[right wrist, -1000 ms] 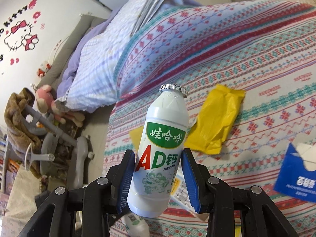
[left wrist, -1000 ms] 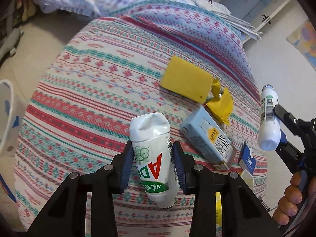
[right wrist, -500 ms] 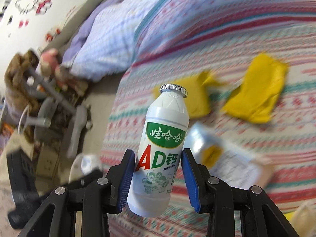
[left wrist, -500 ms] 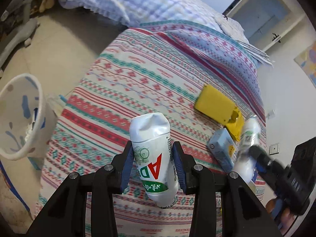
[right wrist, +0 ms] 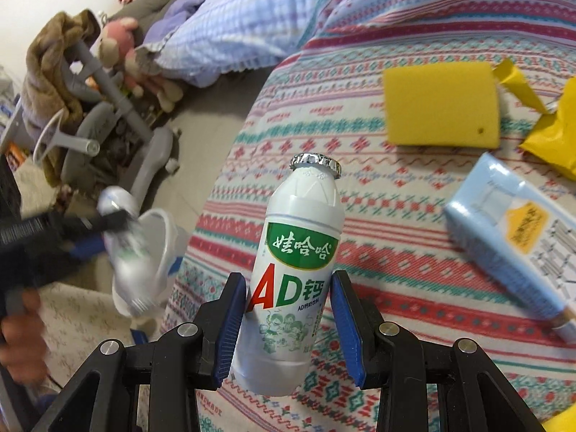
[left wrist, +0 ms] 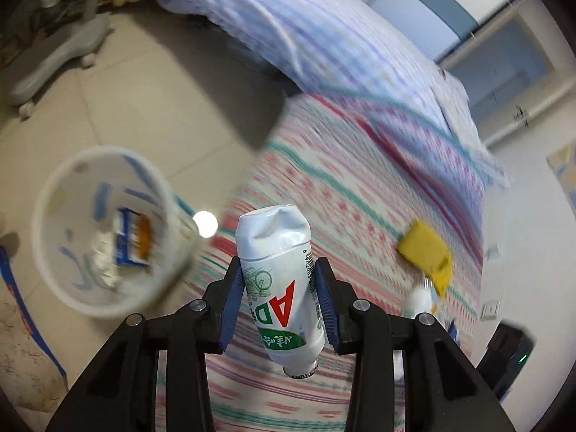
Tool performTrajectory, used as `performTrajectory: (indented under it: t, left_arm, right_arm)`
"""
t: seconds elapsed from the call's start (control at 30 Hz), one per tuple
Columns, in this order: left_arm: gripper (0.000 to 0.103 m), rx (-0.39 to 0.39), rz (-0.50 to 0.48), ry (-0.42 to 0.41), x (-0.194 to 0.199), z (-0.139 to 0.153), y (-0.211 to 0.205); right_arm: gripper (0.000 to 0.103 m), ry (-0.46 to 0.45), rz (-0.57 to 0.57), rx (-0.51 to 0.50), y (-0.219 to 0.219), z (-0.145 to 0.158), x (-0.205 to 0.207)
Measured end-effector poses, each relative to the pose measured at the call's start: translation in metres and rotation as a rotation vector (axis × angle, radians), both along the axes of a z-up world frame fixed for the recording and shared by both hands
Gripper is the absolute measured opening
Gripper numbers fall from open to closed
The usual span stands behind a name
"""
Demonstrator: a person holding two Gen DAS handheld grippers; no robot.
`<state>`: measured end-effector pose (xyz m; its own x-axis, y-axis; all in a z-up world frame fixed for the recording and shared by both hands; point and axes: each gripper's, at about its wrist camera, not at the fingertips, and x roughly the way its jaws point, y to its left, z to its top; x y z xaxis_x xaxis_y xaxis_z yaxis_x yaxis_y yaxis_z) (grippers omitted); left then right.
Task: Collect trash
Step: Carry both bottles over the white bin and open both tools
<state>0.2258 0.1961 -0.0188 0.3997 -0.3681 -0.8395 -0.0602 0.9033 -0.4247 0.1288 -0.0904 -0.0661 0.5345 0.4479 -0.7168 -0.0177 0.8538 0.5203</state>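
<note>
Both grippers were clamped on white drink bottles: the left gripper [left wrist: 280, 300] held a crumpled bottle [left wrist: 279, 288] neck-down, close beside the white trash bin [left wrist: 46, 194] on the floor, while the right gripper [right wrist: 288, 318] held an upright bottle [right wrist: 295, 280] above the patterned bedspread [right wrist: 396, 216]. To finish well, the left one should probably be centred over the bin's mouth before letting go, since the rim lay off to one side. A wrapper [left wrist: 131, 241] already lay inside. On the bed remained a yellow sponge [right wrist: 441, 104], yellow packaging [right wrist: 550, 133] and a blue carton [right wrist: 511, 234]; a grey chair base [right wrist: 144, 169] stood nearby
</note>
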Motion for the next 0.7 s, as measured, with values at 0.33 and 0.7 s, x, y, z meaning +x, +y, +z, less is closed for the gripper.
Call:
performTrajectory:
  t: [0.33, 0.7]
  left_arm:
    - [0.041, 0.322, 0.121, 0.002, 0.017, -0.015, 0.099]
    - [0.064, 0.351, 0.228, 0.118, 0.027, -0.042, 0.135]
  right_arm:
    - [0.043, -0.014, 0.080, -0.047, 0.041, -0.011, 0.003]
    - [0.043, -0.045, 0.140, 0.007, 0.095, -0.018, 0.013]
